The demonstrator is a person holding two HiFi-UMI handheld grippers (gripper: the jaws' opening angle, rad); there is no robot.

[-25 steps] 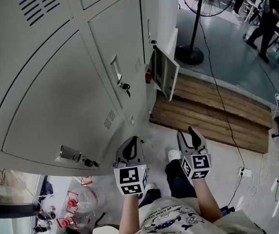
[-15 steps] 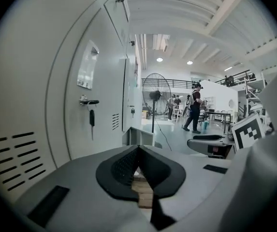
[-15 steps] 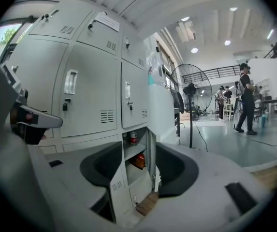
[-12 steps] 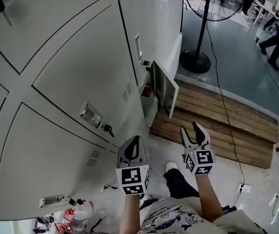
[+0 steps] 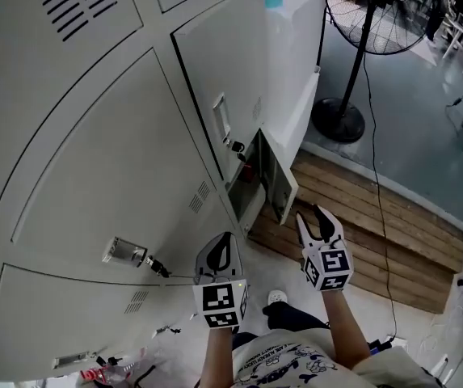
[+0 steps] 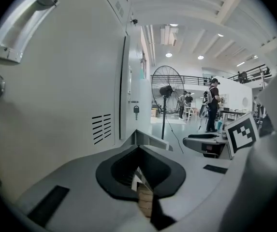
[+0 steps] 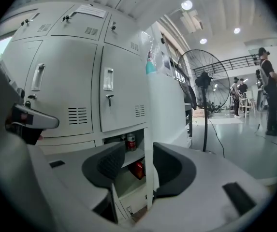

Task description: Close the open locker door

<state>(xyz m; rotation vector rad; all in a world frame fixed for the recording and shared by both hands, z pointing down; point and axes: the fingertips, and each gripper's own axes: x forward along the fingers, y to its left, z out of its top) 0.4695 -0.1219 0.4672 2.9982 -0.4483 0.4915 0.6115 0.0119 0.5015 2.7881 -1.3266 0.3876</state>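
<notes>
Beside the open locker door [image 5: 284, 186], approach step: right gripper [image 5: 309, 215] jaws, just narrowed, stand open, empty; left gripper [image 5: 227, 241] closed. Next: push it shut.

- The head view looks steeply down from above the person. The locker bank [image 5: 94, 136] fills its left side, and the left gripper [image 5: 225, 239] and right gripper [image 5: 309, 215] sit low in the middle.
- The left gripper view rides low and very close beside the locker fronts. It faces along the row towards a standing fan [image 6: 166, 88] out in the hall.
- The right gripper view sits further out from the lockers. It faces the open locker door [image 7: 148, 149] edge-on, from close by.
- All three views share the fan and the locker fronts. The head view and the right gripper view also share the open door.
</notes>
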